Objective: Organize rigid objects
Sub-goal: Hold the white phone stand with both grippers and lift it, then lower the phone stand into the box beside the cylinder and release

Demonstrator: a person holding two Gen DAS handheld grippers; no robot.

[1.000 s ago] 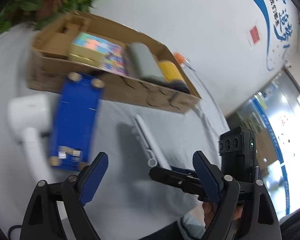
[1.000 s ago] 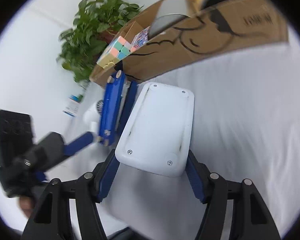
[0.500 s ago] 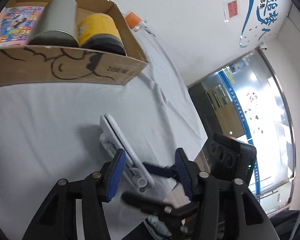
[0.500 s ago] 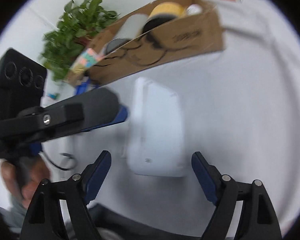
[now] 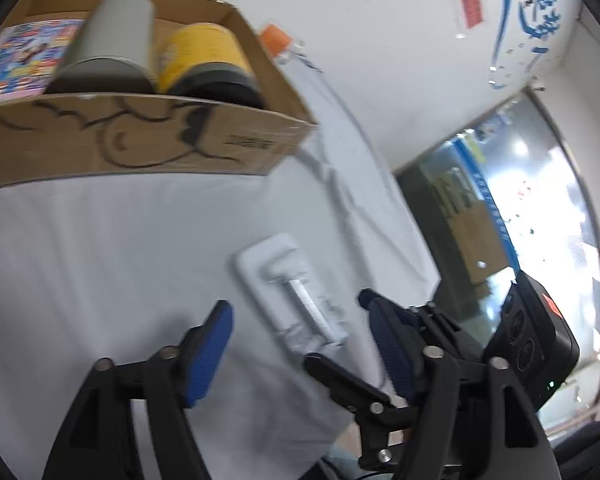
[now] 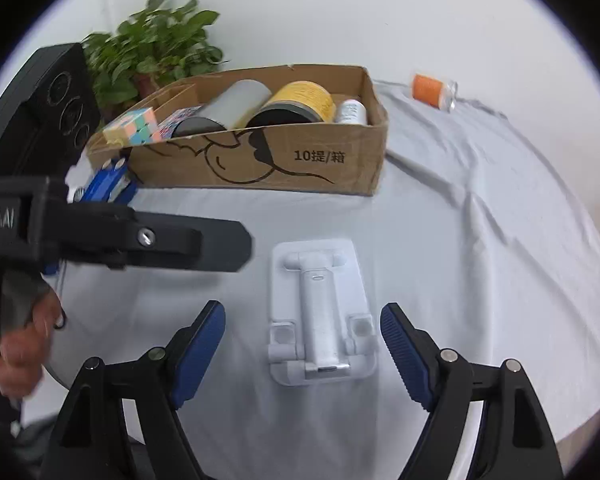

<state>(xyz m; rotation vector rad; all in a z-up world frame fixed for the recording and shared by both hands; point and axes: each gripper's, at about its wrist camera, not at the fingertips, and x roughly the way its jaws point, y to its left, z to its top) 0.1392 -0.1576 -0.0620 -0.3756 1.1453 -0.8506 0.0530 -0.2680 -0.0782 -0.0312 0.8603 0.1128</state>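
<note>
A white folding phone stand (image 6: 322,316) lies flat on the grey cloth, between and just beyond the open jaws of my right gripper (image 6: 302,352); it also shows in the left wrist view (image 5: 296,292). My left gripper (image 5: 300,348) is open and empty just short of the stand. A cardboard box (image 6: 260,160) behind holds a grey cylinder (image 6: 228,108), a yellow can (image 6: 300,104), a small white bottle (image 6: 350,112), a colour cube (image 6: 132,126) and a printed box (image 5: 24,56). The left gripper's body (image 6: 112,236) crosses the right wrist view.
A blue flat object (image 6: 108,186) lies left of the box. An orange-capped jar (image 6: 432,88) lies on the cloth at the back right. A potted plant (image 6: 152,52) stands behind the box. The cloth has folds at the right (image 6: 480,200). A glass doorway (image 5: 520,220) is beyond the table's right edge.
My right gripper let go of the white stand, which now lies flat with its hinged side up. Both grippers pulled back and turned; the left gripper's jaws have opened wider.
</note>
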